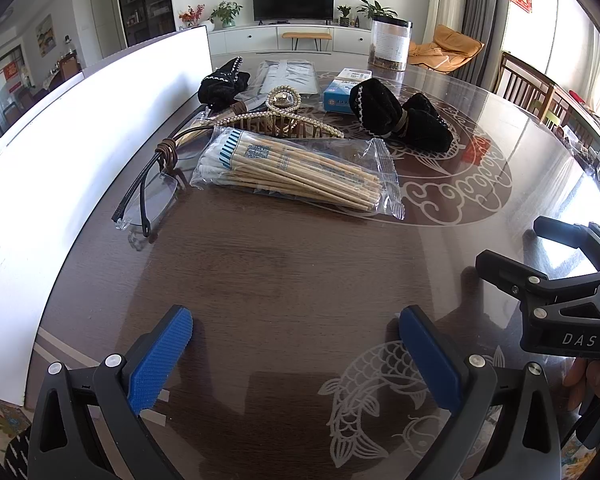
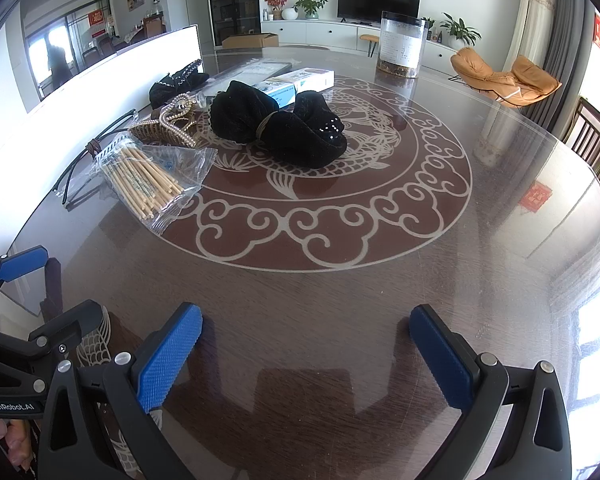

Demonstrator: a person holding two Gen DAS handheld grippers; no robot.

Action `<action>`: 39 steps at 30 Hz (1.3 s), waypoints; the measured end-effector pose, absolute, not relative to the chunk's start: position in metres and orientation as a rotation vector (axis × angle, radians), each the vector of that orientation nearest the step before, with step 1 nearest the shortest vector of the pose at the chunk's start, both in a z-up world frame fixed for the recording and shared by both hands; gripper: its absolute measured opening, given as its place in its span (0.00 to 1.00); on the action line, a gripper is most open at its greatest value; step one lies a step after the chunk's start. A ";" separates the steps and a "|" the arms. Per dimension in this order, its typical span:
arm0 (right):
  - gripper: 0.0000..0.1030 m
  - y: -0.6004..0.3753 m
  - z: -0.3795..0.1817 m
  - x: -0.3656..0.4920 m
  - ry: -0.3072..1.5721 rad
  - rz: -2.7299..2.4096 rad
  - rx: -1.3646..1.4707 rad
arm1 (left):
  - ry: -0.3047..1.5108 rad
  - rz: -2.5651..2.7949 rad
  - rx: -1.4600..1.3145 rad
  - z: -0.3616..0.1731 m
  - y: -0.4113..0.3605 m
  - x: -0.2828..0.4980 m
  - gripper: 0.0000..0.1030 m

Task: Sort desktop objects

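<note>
Both tongs, left (image 1: 296, 354) and right (image 2: 306, 356), gape wide, empty.

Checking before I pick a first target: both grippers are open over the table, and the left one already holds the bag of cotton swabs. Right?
Not quite. The left gripper holds nothing; its fingers are apart over bare table. The left wrist view shows the bag of cotton swabs lying farther ahead. The right gripper is open too.
</note>
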State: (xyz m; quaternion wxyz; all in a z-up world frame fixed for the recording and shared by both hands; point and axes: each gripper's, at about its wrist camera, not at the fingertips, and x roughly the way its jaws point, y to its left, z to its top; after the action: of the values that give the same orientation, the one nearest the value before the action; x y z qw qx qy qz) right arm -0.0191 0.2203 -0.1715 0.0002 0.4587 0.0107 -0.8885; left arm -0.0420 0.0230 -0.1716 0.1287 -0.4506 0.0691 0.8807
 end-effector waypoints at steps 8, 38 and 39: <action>1.00 0.220 -0.172 -0.019 0.034 -2.791 1.441 | 0.201 2.561 -1.309 -0.172 0.023 -0.042 1.00; 1.00 0.218 -0.169 -0.030 0.063 -2.708 1.498 | -0.002 2.657 -1.317 -0.162 -0.016 -0.044 1.00; 1.00 0.218 -0.167 -0.034 0.057 -2.702 1.491 | -0.029 2.669 -1.289 -0.159 -0.021 -0.042 1.00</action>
State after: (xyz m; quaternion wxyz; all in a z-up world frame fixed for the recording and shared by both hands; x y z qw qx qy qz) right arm -0.0342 0.2176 -0.1670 0.0276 0.4830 0.0185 -0.8750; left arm -0.0422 -0.0206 -0.1586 0.0887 -0.4333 -0.0096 0.8968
